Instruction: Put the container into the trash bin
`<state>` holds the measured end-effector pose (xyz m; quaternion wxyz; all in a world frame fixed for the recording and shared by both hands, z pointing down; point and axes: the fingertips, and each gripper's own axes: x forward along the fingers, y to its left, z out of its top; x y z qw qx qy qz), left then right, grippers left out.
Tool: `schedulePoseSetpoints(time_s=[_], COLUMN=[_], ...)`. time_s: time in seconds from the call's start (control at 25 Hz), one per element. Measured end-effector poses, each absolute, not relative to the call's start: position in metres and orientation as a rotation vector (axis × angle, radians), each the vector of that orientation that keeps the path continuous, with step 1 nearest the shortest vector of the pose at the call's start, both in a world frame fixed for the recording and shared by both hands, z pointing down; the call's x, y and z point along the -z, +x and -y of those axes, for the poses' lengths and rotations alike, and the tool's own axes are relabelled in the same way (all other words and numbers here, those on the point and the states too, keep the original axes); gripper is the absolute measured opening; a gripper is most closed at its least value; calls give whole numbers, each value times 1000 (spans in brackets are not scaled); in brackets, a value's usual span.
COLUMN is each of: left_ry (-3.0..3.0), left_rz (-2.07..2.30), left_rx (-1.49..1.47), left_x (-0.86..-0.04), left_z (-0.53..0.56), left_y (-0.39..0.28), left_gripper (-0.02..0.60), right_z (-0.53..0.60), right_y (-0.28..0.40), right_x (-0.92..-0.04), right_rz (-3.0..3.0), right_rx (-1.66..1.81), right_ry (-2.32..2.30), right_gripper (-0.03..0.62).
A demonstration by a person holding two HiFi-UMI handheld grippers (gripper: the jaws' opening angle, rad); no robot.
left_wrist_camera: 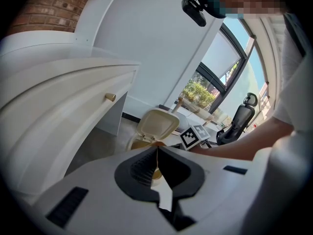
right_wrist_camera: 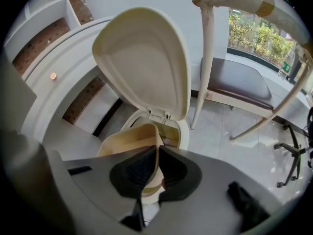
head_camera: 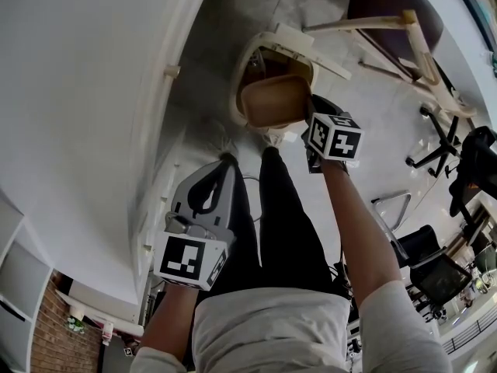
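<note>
Right gripper (right_wrist_camera: 157, 168) clamped on wall of tan container (right_wrist_camera: 128, 142), held just above open trash bin (right_wrist_camera: 182, 131). Bin lid (right_wrist_camera: 144, 58) stands up at 12 o'clock. Left gripper (left_wrist_camera: 157, 168) hangs at 7 o'clock from bin, jaws pressed together, nothing between.

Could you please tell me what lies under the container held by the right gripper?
The open trash bin, its lid raised behind. The container covers most of the opening, so the bin's contents cannot be seen.
</note>
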<state>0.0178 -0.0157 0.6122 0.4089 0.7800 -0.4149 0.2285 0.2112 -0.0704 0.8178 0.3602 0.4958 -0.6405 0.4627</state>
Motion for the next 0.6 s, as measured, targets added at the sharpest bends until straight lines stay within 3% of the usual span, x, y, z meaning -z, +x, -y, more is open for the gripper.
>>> schedulePoseSetpoints(time_s=[0.6], left_ry=[1951], left_rz=[1044], left_rx=[-578], left_x=[-617], left_z=[17], left_y=[18], left_gripper=[18], right_z=[66], right_y=[207], right_x=[-836], right_rz=[1641], right_rx=[-1264], right_ry=[1250], right_gripper=[42])
